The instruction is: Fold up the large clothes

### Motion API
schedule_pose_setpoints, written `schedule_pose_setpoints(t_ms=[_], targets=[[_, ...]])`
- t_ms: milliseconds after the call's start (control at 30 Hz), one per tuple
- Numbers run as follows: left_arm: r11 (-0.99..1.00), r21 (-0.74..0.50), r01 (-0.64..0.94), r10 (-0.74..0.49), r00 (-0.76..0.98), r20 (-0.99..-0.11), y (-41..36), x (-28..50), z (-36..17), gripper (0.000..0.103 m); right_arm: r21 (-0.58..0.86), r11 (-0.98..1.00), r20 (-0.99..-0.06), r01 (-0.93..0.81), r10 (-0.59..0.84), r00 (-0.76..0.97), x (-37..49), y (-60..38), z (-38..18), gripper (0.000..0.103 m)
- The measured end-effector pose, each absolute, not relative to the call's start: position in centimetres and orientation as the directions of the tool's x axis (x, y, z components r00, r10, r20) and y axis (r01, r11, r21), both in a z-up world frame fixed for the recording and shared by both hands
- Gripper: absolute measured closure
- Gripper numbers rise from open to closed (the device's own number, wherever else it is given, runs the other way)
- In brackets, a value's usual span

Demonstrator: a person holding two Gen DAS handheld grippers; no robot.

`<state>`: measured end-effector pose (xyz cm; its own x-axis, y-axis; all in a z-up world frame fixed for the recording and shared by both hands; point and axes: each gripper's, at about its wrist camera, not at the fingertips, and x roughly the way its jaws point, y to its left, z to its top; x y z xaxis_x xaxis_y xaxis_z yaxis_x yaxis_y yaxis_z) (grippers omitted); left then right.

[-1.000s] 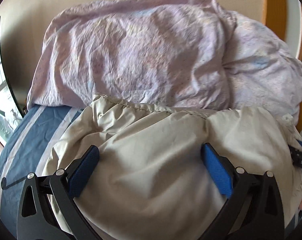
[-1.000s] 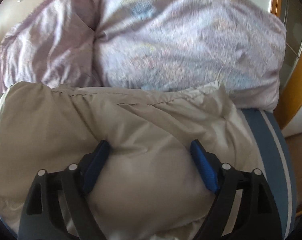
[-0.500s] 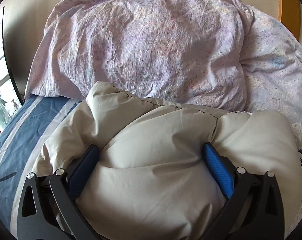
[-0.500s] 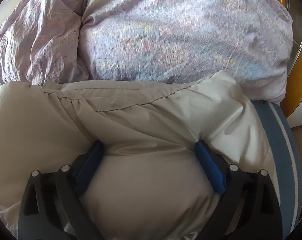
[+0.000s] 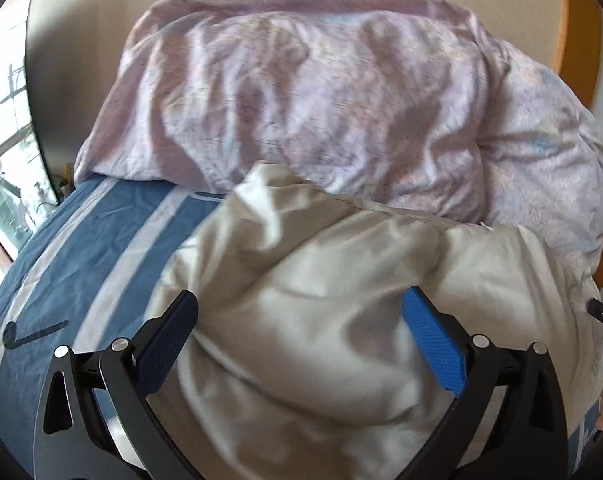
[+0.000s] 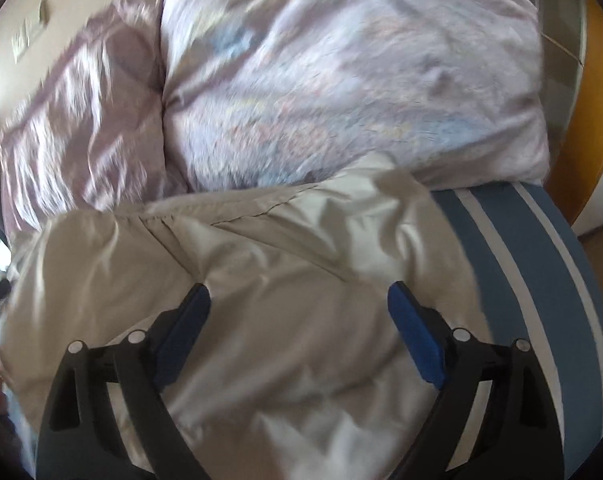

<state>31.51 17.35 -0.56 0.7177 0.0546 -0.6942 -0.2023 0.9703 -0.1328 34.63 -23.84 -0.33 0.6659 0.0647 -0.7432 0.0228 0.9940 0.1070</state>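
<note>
— Beige puffy jacket (image 5: 321, 300): location?
— Bunched on the blue striped bedsheet (image 5: 101, 248), against the lilac duvet (image 5: 301, 100).
— Left gripper (image 5: 301, 344)?
— Spread wide; padding bulges between its blue pads; whether clamped or released, cannot tell.
— Right gripper (image 6: 297, 336)?
— Wide, jaws closing, jacket fabric between them; grip cannot be told.

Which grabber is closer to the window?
Left. The left gripper sits on the beige coat on the window side; the right gripper, jaws closing around coat, is nearer the wooden frame.
</note>
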Motion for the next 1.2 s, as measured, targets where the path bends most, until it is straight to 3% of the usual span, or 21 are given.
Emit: schedule_pose_setpoints(t_ms=[233, 500, 600, 733, 933, 1200], targets=[[0.964, -0.108, -0.245, 0.09, 0.678, -0.73, 18.5, 32.9, -2.7, 0.001, 0.041, 0.996, -0.806, 0.079, -0.014, 0.591, 35.3, -25.2, -3.4, 0.009], [0.943, -0.202, -0.264, 0.026, 0.666, -0.746, 20.1, 33.4, -4.2, 0.001, 0.057, 0.995, -0.823, 0.087, -0.003, 0.568, 36.1, -25.6, -4.4, 0.003], [0.93, -0.261, -0.259, -0.016, 0.681, -0.732, 20.7, 31.4, -3.0, 0.001, 0.135, 0.985, -0.804, 0.109, 0.045, 0.593, 33.8, -26.9, -2.8, 0.005], [0.861, -0.437, -0.26, -0.12, 0.732, -0.671, 23.1, 26.4, -1.0, 0.001, 0.33, 0.928, -0.735, 0.174, 0.137, 0.664, 28.0, -30.3, -0.5, 0.004], [0.707, -0.617, -0.344, -0.198, 0.742, -0.64, 25.8, 20.1, -2.1, 0.001, 0.603, 0.725, -0.714, 0.333, 0.305, 0.63, 22.0, -34.9, -3.1, 0.004], [0.556, -0.742, -0.375, -0.315, 0.731, -0.606, 24.2, 18.0, -5.1, 0.001, 0.695, 0.587, -0.697, 0.416, 0.407, 0.59, 21.1, -33.8, -6.5, 0.005]])
